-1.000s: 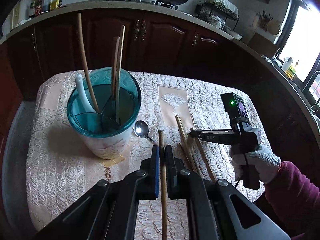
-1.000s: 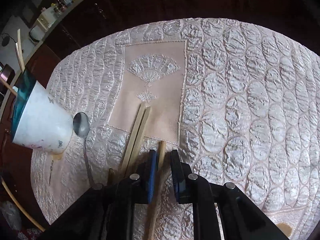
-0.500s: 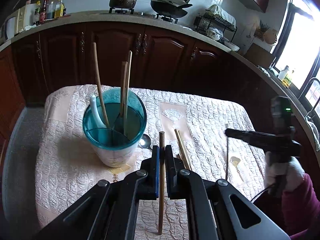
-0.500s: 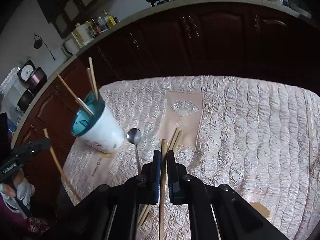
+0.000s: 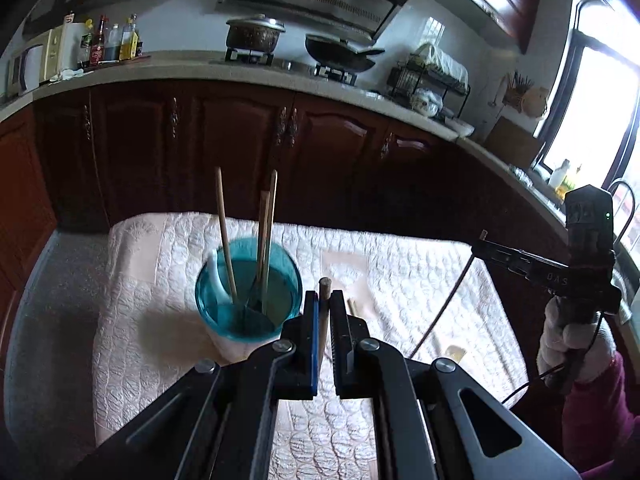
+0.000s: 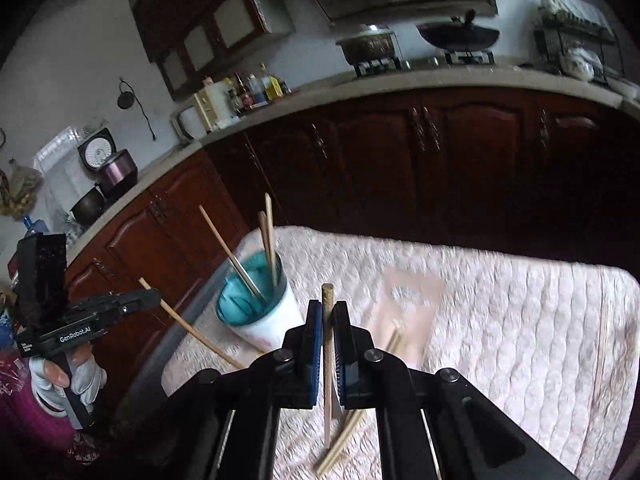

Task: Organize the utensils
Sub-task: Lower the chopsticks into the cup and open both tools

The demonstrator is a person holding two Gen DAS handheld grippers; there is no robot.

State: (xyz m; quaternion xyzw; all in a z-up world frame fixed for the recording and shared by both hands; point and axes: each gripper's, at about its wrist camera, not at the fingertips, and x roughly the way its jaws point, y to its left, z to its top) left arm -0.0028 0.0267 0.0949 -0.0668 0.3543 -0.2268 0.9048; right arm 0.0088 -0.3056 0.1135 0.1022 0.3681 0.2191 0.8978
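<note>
Chopsticks are now off the table in both of my hand-held grippers, where a second ago they lay on the quilted cloth.

In the left wrist view, the left hand-held gripper (image 5: 324,308) sits at lower centre, clamped on a wooden chopstick (image 5: 323,320) whose blunt end stands just above the jaws. Compared with the earlier frames, the cloth has dropped away and the counter and stove fill the upper half, so I judge this hand has lifted clear.

In the right wrist view, the right hand-held gripper (image 6: 328,316) is likewise closed on a second chopstick (image 6: 328,360), which runs down between the jaws to a tip hanging over the cloth. Its jaws have just finished closing, with the stick between them.

The teal utensil cup (image 5: 248,300) stands left of centre in the left view, holding three upright chopsticks and a white spoon (image 5: 218,280). It is near, but not under, either held stick.

At least two loose chopsticks (image 6: 344,432) remain on the table (image 5: 400,264), low in the right view, and a thin stick (image 6: 602,320) lies near the right edge.

My judgement: both picks are secure and the next step is to carry each stick over the cup and lower it in. The sticks already leaning there narrow the opening, so a collision at the rim is the likely fault.
</note>
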